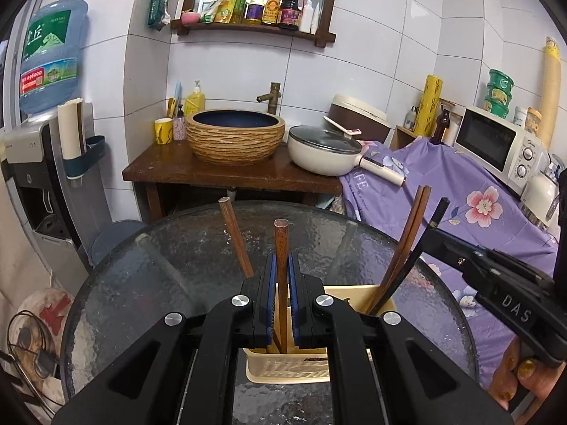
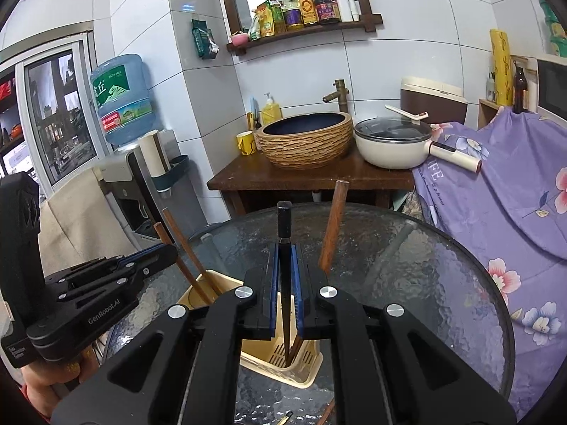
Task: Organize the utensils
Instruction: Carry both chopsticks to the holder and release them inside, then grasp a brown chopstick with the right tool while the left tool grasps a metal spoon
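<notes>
Both chopsticks are over the holder, not yet let go.

The left gripper [image 1: 282,269] is clamped tight on a brown chopstick [image 1: 281,244]; the right gripper [image 2: 284,272] is clamped tight on a black chopstick [image 2: 284,248]. Both tips reach down into the cream holder [image 2: 304,361] on the glass table [image 2: 443,283], where other chopsticks [image 1: 400,248] already lean. The holder looks light, so a sideways nudge from either stick could tip it or slide it on the glass. Releasing while a stick is tilted could let it fall against the rim and out. The two grippers work close together and might knock each other.
</notes>
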The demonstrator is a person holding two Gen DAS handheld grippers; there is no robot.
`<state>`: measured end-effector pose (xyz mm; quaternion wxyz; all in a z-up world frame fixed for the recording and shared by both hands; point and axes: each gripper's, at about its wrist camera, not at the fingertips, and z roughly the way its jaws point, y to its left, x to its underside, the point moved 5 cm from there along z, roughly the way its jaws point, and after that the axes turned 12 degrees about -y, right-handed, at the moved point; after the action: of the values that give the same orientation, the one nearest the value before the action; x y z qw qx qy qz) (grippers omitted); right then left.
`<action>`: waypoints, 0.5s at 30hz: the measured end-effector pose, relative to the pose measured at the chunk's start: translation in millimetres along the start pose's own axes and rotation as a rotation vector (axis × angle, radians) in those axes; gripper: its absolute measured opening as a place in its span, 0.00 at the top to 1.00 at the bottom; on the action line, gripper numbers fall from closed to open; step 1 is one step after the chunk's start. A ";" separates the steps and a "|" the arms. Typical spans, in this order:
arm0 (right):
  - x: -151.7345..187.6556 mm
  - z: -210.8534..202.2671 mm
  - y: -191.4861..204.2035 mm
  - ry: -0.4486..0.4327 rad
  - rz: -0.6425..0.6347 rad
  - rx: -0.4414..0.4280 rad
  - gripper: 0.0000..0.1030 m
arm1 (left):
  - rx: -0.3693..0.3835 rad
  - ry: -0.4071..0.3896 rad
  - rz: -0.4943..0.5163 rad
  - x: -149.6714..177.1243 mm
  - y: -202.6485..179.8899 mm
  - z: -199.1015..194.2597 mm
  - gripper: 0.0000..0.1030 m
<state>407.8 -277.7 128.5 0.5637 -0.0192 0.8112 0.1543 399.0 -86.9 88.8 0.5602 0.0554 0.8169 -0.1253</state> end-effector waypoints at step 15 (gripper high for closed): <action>6.0 -26.8 -3.6 -0.064 -0.046 -0.002 0.47 | 0.022 -0.075 0.039 8.7 -6.3 -28.8 0.37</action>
<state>381.9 -287.5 130.7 0.5925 -0.0335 0.7921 0.1427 368.4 -85.7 91.5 0.5919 0.0728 0.7928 -0.1256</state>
